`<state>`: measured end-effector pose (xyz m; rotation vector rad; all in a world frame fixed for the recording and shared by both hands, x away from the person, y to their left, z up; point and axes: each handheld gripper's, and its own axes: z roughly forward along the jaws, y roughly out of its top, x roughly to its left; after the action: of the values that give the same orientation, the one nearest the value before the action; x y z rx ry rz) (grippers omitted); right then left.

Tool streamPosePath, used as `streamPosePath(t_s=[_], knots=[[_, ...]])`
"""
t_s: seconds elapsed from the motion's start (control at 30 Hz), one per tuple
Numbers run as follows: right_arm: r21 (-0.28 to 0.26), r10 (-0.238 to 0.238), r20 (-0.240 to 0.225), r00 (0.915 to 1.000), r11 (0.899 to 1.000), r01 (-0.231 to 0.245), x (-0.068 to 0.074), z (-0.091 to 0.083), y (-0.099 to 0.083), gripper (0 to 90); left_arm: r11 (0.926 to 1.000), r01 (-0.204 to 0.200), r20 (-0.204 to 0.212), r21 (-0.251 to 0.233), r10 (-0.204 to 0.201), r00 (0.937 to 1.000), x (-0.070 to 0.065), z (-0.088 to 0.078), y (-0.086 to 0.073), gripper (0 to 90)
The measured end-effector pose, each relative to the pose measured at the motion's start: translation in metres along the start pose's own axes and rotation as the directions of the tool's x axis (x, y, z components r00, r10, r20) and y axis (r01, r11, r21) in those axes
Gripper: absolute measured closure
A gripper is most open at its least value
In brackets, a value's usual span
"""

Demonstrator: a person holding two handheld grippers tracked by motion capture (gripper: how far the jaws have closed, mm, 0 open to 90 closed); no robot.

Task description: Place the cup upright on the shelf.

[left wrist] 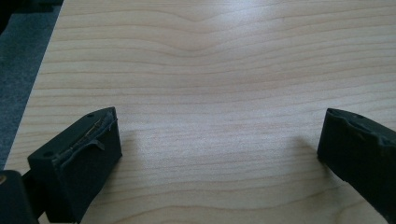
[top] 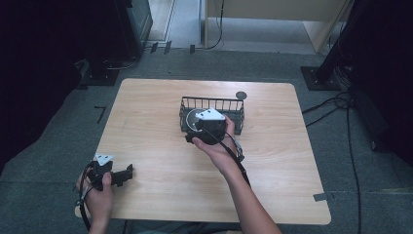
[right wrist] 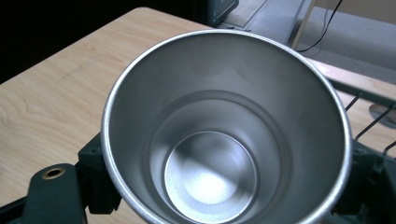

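Right claw (top: 204,127) clamped on steel cup (right wrist: 224,130), over wire basket (top: 236,105) at 12 o'clock of worktop (top: 160,146). Left claw (left wrist: 219,149) wide open, empty. Next, probably: lower cup into basket, release.

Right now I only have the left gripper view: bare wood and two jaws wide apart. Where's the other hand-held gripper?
Observer: The right hand-held gripper is at the near edge of a wire basket around the middle of the table.
Operator: Holding anything?
Observer: Yes, a metal cup, clamped on both sides of its body. It is empty; its bottom is bare.
Operator: Anything else near the basket?
Observer: A small dark round disc lies on the table just beyond the basket, apart from it.
Operator: And my left hand-held gripper?
Observer: The left hand-held gripper sits at the near left corner of the table, far from the basket, with nothing between its jaws.
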<state>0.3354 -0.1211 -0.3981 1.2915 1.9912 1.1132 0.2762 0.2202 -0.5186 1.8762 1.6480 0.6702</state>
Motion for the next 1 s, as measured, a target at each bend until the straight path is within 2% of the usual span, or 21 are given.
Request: streamPosePath(t_s=[0.27, 0.7, 1.0], knots=[[-0.03, 0.017, 0.035, 0.9992, 0.999, -0.016, -0.016, -0.002, 0.017, 18.3, 1.0, 0.0, 0.0, 0.001, 0.0, 1.0, 0.0, 0.0, 0.0, 0.0], [-0.076, 0.062, 0.096, 0.9934, 0.996, -0.055, -0.044, 0.0, 0.029, 18.3, 1.0, -0.001, 0.0, 0.001, 0.001, 1.0, 0.0, 0.0, 0.0, 0.0], [-0.078, 0.079, 0.148, 0.9858, 0.995, -0.068, -0.066, 0.015, 0.032, 18.3, 1.0, -0.001, 0.0, 0.002, 0.001, 1.0, 0.0, 0.0, 0.0, 0.0]])
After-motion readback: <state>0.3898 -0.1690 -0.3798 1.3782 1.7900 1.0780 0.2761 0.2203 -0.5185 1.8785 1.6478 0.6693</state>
